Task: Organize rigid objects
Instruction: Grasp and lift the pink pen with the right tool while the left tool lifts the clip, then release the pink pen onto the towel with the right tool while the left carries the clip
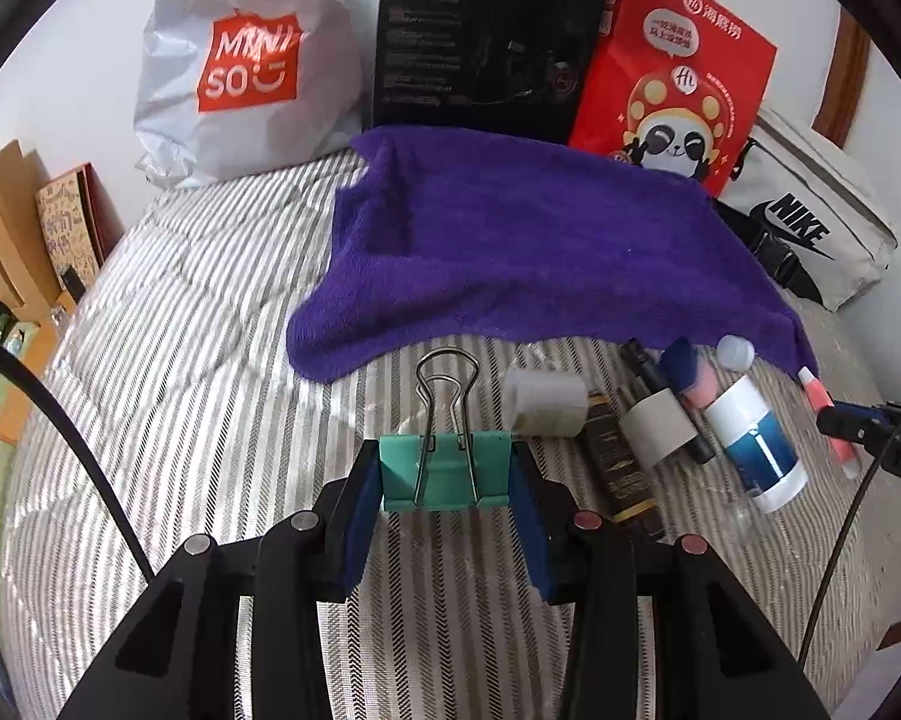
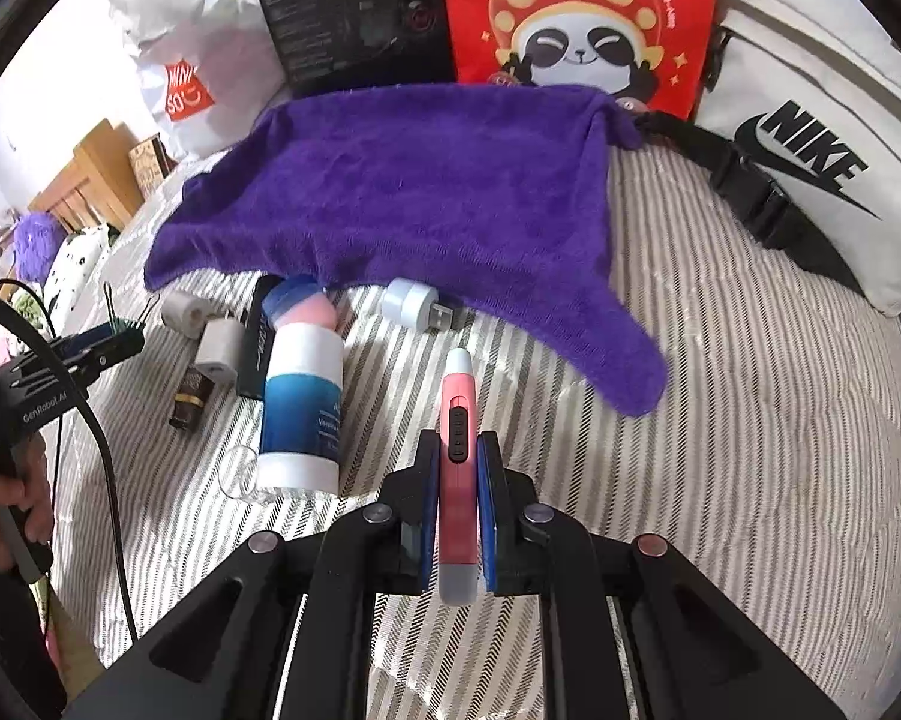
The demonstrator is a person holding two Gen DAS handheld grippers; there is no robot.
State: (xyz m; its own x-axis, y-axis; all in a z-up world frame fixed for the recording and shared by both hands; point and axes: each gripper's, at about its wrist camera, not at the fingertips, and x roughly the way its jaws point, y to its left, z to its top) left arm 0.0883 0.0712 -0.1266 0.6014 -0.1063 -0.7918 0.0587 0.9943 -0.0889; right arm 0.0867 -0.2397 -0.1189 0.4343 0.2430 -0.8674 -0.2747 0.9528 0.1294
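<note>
My left gripper [image 1: 444, 468] is shut on a green binder clip [image 1: 444, 471] with its wire handles pointing away, held above the striped bed. My right gripper [image 2: 457, 450] is shut on a pink and white pen-like tool [image 2: 457, 450] that points forward. A purple towel [image 1: 528, 240] lies spread on the bed; it also shows in the right wrist view [image 2: 402, 192]. Beside its near edge lie a blue and white bottle [image 2: 300, 408], a white roll [image 1: 549, 405], a white adapter [image 2: 411, 303], a black and gold tube [image 1: 621, 468] and a black pen [image 1: 666, 396].
At the back stand a white Miniso bag [image 1: 246, 60], a black box [image 1: 486, 30], a red panda bag [image 1: 672, 78] and a white Nike bag [image 2: 810, 138]. Wooden furniture [image 1: 0, 222] is at the left. The left gripper shows in the right wrist view [image 2: 99, 342].
</note>
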